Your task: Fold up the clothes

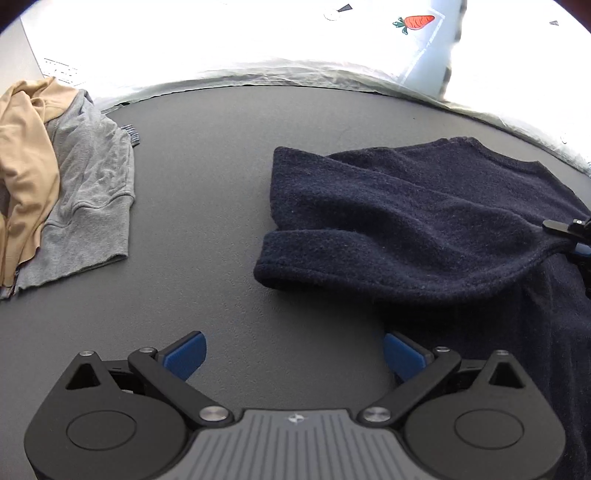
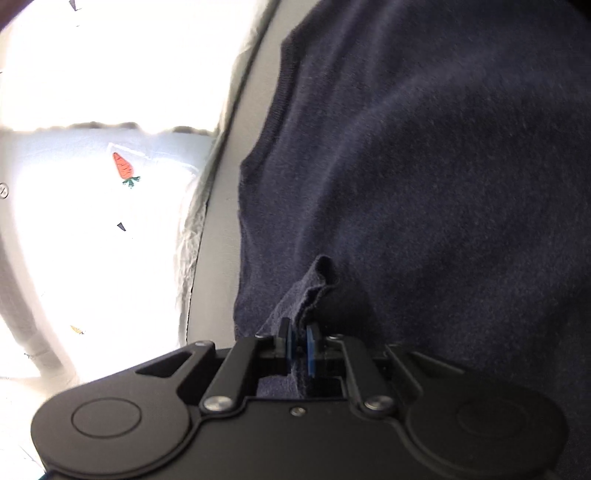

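1. We note the navy sweater lying on the grey worktop, partly folded, with one rolled edge facing the left gripper.
2. Left gripper: jaws spread wide, blue pads clear of any cloth, hovering over bare worktop just beside the navy sweater.
3. Right gripper: jaws pressed together, pinching a fold of the navy sweater at its edge; cloth bunches up between the pads.
4. A grey garment with a tan garment on top of it lies well apart from the navy sweater, across the bare worktop.
5. Beyond the navy sweater, past the worktop edge, we see a white sheet with a carrot print.
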Tool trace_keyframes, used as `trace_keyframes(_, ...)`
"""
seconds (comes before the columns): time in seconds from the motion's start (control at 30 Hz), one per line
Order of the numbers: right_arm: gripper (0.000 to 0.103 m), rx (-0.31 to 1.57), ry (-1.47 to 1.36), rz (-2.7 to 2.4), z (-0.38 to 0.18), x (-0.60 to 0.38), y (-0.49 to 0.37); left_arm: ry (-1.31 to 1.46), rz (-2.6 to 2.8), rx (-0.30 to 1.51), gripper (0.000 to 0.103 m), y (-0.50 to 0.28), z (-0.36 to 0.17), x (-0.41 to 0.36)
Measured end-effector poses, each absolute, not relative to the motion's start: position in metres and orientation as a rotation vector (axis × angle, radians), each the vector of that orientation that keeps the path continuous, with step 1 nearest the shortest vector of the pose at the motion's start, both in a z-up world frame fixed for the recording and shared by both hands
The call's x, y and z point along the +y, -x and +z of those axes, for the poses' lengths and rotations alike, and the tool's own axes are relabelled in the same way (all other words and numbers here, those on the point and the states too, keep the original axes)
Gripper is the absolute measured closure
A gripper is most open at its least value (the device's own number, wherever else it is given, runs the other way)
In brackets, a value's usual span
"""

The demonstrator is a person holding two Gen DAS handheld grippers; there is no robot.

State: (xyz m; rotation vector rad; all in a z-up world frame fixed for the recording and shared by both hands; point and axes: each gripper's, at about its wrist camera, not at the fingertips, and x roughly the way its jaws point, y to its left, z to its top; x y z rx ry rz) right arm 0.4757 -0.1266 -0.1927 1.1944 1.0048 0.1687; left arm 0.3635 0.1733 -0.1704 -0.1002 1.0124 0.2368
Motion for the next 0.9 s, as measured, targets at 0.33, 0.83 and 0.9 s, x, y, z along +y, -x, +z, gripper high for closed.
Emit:
trace_keyframes(0.33, 0.095, 0.793, -0.929, 0.233, -0.092, -0.212, -0.47, 0.08, 0.231, 0.991, 0.002, -0.308, -0.145, 0.065)
trace_keyframes(0.83, 0.095, 0.868, -0.795, 0.247, -0.134, -0.395, -0.455, 0.316, 0.264, 1.111, 0.0, -0.307, -0.203, -0.065)
trace_keyframes(0.9, 0.095, 0.88, -0.769, 0.27, -0.138, -0.401, -0.461, 0.299, 0.308, 1.124, 0.0, -0.312, -0.203, -0.071)
